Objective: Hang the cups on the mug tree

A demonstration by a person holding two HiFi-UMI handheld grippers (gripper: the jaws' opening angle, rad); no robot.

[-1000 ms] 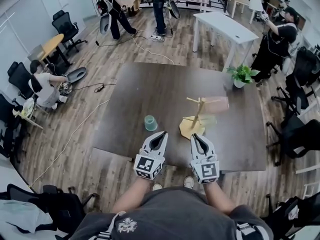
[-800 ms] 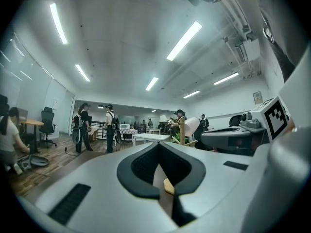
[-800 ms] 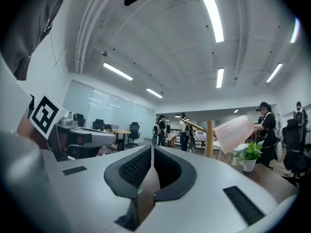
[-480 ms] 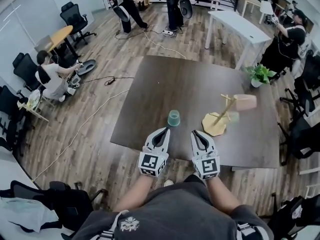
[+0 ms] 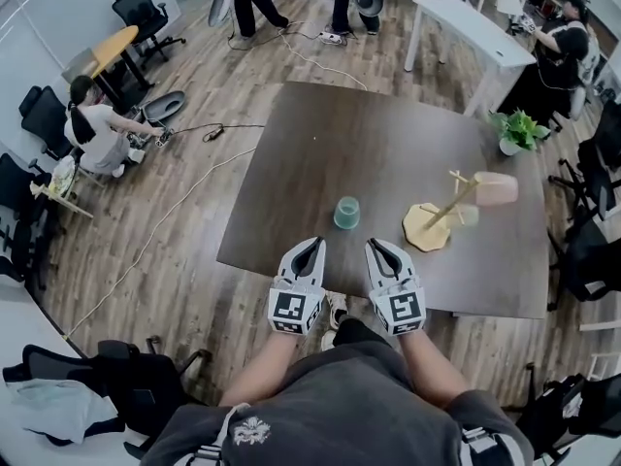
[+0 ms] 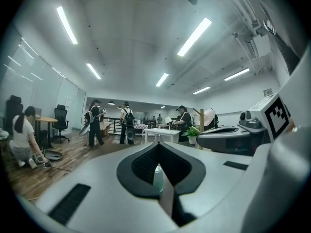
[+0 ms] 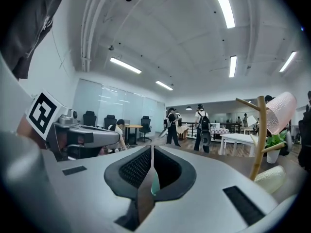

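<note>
A green cup (image 5: pixel 346 212) stands upside down on the dark brown table (image 5: pixel 369 144), near its front edge. To its right is the wooden mug tree (image 5: pixel 437 219), with a pink cup (image 5: pixel 497 188) and a pale cup (image 5: pixel 469 216) hanging on its pegs. My left gripper (image 5: pixel 314 245) and right gripper (image 5: pixel 372 245) hover side by side at the table's front edge, both shut and empty, short of the green cup. A sliver of the green cup (image 6: pixel 158 176) shows past my left gripper (image 6: pixel 158 147). Beyond the right gripper (image 7: pixel 152 149), the mug tree (image 7: pixel 261 135) and pink cup (image 7: pixel 279 111) stand to the right.
A potted plant (image 5: pixel 517 129) sits at the table's far right corner. A white table (image 5: pixel 471 32) stands behind it. Office chairs line the right side, a person (image 5: pixel 92 129) kneels at the left, others stand at the back, and a cable (image 5: pixel 155 231) crosses the floor.
Both grippers have drawn back together from over the table to its front edge, staying shut. The cups and the mug tree have kept their places on the table.
</note>
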